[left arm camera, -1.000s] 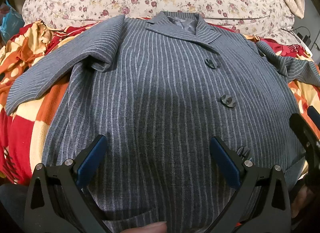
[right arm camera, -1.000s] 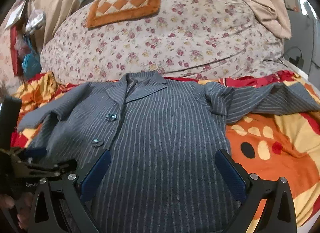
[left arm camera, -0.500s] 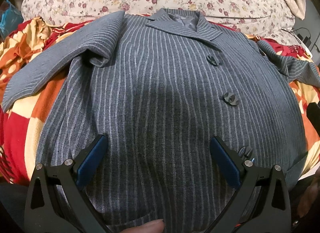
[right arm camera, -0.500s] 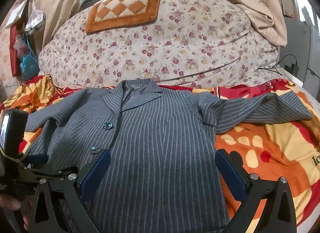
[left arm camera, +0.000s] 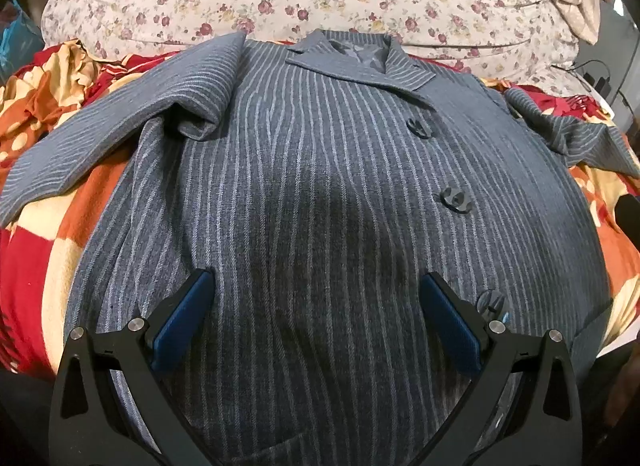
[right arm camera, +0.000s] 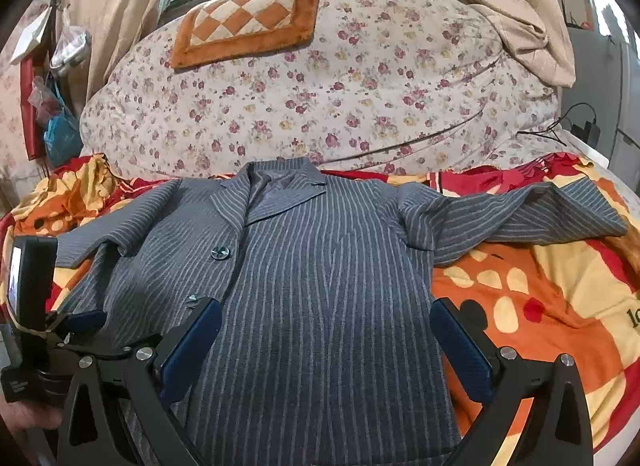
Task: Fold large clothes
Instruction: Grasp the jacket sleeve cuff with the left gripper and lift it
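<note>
A grey pinstriped jacket (left arm camera: 320, 185) lies flat, front up and buttoned, on the bed, collar away from me and both sleeves spread sideways. It also shows in the right wrist view (right arm camera: 328, 274). My left gripper (left arm camera: 316, 306) is open and empty, just above the jacket's lower front left of the buttons. My right gripper (right arm camera: 326, 334) is open and empty above the jacket's lower right half. The left gripper also shows at the left edge of the right wrist view (right arm camera: 80, 326).
A red, orange and cream blanket (right arm camera: 540, 298) covers the bed under the jacket. A big floral quilt bundle (right arm camera: 320, 97) with an orange checked mat (right arm camera: 248, 21) rises behind the collar. Bags hang at far left (right arm camera: 60, 129). Cables lie at far right (right arm camera: 576, 129).
Both grippers have drawn back and risen a little, so more of the jacket and the quilt behind it shows. Both stay open. The jacket has not moved.
</note>
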{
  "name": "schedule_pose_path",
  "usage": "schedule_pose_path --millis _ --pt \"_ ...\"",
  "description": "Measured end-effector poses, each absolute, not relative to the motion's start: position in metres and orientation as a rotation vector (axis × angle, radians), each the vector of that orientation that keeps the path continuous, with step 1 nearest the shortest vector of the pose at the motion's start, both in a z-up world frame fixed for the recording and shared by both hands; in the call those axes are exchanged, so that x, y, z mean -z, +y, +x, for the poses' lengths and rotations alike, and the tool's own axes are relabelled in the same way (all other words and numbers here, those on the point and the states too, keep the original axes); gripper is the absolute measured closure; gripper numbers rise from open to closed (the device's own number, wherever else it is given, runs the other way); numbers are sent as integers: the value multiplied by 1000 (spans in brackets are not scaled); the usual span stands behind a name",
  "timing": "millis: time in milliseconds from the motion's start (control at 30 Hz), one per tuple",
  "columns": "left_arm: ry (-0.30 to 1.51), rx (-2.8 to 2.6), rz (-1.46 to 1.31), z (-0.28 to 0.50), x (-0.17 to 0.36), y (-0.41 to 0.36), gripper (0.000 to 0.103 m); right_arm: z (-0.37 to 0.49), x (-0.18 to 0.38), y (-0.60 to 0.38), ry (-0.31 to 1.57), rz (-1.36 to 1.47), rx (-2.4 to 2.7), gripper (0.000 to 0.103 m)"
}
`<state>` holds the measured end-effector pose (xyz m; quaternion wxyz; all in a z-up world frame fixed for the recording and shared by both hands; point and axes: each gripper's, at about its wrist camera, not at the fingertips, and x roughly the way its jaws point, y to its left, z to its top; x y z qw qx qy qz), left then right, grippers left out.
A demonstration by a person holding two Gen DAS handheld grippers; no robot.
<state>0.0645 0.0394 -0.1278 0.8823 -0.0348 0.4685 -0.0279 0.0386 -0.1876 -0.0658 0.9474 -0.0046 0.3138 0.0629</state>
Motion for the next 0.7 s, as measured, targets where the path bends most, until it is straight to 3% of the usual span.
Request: schedule_pose_path --millis 167,267,400,567,700 --pt "868 23 -121 56 92 81 1 43 55 -191 627 16 -133 0" --pt "776 -72 -240 53 66 142 1 60 36 -189 627 -47 -182 0" --pt "787 -179 -425 52 64 232 1 88 22 -172 662 -209 -277 0" --pt "743 -256 -709 27 69 339 1 106 64 -163 749 -191 -333 0" --pt "821 -253 -762 28 82 378 11 113 98 -157 947 -93 -354 1"
